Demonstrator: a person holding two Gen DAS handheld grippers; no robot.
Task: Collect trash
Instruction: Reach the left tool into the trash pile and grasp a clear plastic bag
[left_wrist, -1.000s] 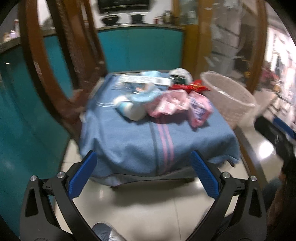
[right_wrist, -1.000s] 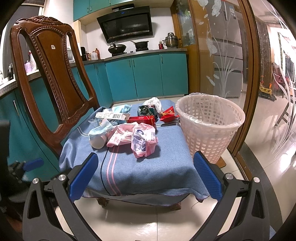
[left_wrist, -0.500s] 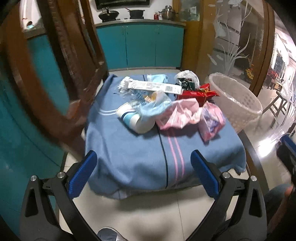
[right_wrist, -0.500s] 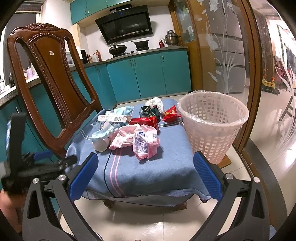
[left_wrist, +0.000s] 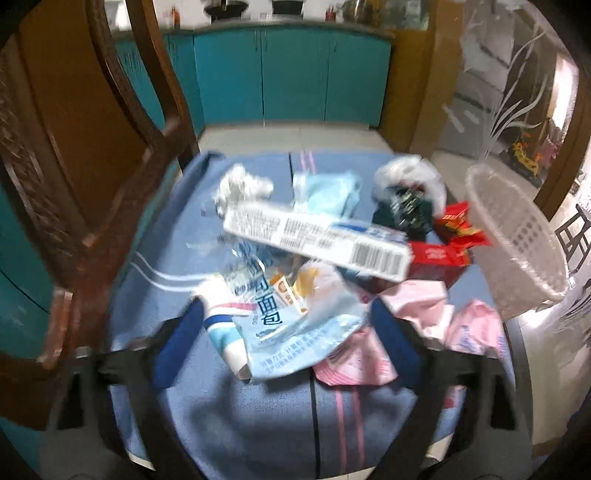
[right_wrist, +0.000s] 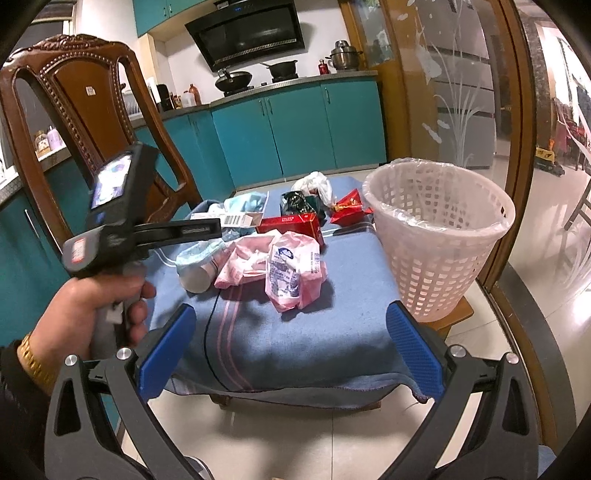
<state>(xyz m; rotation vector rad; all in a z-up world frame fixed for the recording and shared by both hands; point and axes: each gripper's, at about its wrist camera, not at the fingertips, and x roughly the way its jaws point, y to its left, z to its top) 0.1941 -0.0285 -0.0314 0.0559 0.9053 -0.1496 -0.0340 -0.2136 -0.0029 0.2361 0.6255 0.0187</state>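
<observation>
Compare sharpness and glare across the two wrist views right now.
Left wrist view: motion-blurred all over, the left gripper and white barcode box smeared, print barely legible. Right wrist view: crisp, the right gripper and white basket well defined; ceiling-light glare on the floor tiles, strong fisheye bending at the edges.

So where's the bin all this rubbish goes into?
The white basket stands at the right edge of the blue cloth, just right of the red wrapper.
</observation>
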